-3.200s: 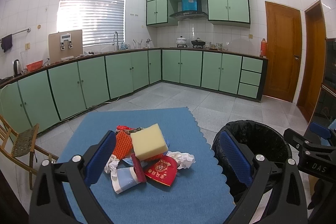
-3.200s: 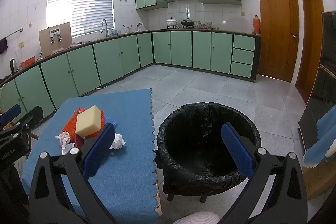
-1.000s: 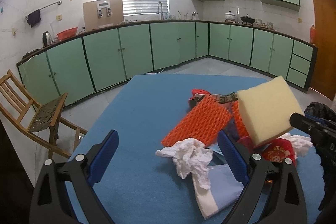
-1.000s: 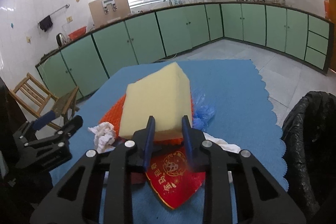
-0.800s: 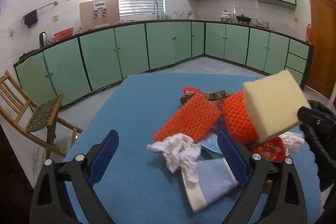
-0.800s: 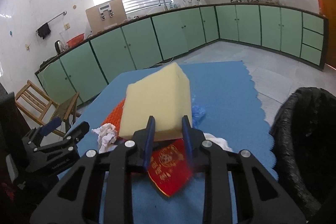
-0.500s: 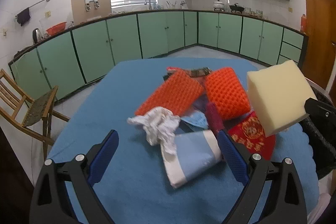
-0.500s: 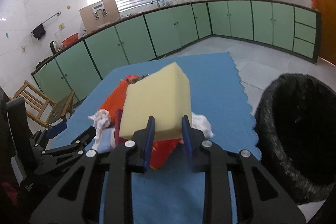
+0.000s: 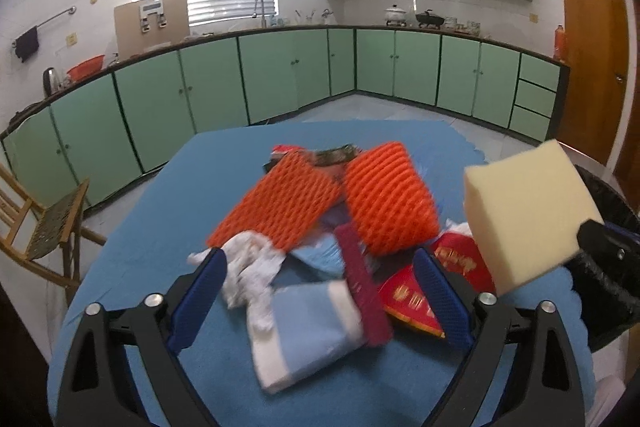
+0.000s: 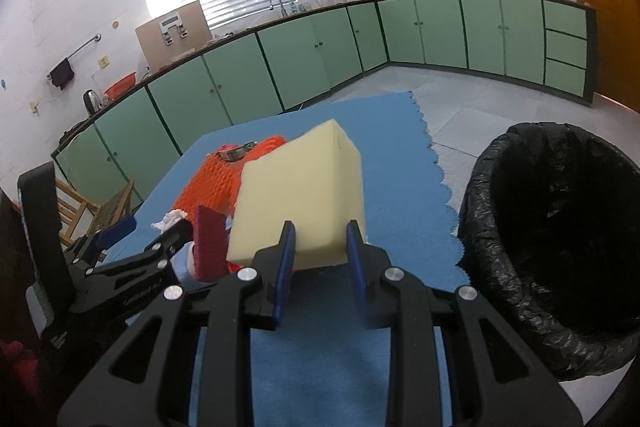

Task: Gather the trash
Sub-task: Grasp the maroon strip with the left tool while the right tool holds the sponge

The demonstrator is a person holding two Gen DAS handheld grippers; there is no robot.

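Right gripper pinches the foam block near its bottom edge: light, squashy stuff. Left gripper, nothing gripped, jaws closing over the pile.

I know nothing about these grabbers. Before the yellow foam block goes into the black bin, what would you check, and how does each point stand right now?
1. Grip on the pale yellow foam block: the right gripper pinches its lower edge. Ok.
2. Block lifted off the pile: ok.
3. Block over the black-lined trash bin: the bin lies to its right. Not ok.
4. Bin mouth open: ok.
5. Left gripper out of the way: it is at the pile on the blue tablecloth, jaws closing around the light blue packet, pads not yet pressing. Ok.
6. Room left in the bin: cannot tell, the inside is dark.
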